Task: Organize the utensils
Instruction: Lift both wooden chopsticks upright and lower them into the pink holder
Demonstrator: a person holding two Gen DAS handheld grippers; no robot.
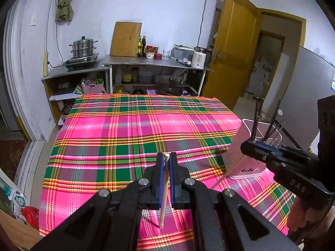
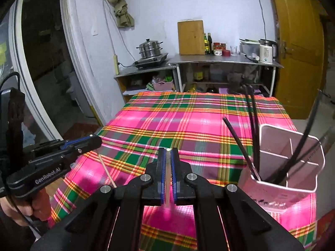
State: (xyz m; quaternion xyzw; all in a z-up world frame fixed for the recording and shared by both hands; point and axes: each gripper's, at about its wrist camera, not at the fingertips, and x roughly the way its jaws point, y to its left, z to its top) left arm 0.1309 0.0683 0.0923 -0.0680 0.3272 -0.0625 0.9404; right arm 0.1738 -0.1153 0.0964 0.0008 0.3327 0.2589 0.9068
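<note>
A: Left hand-held gripper [image 1: 167,159]?
B: Clenched on a pale wooden chopstick [image 1: 164,196]. The stick was pinched between the blue pads, its upper tip showing at the fingertips and its lower end hanging below the jaws, over the plaid cloth [image 1: 125,129].

A: Right hand-held gripper [image 2: 168,153]?
B: Also clenched, on a second pale chopstick [image 2: 168,179]. It was gripped the same way, running down between the pads. In the left wrist view the right hand-held gripper was seen just in front of the pink holder [image 1: 236,146], with its stick slanting down toward the cloth.

A: Landmark?
B: The pink holder [image 2: 293,167], a divided utensil caddy. It was stood on the cloth-covered desk, at that desk's right near corner.

A: What was in the holder?
B: Several black chopsticks [image 2: 254,125] were stood in its compartments, leaning at different angles. Which compartment each was in could not be told.

A: Grippers relative to the holder?
B: Both were held to the left of it, raised above the cloth, neither touching it. The left one was seen farther from it than the right.

A: Hands?
B: A hand [image 2: 18,209] was seen on the left gripper's handle.
</note>
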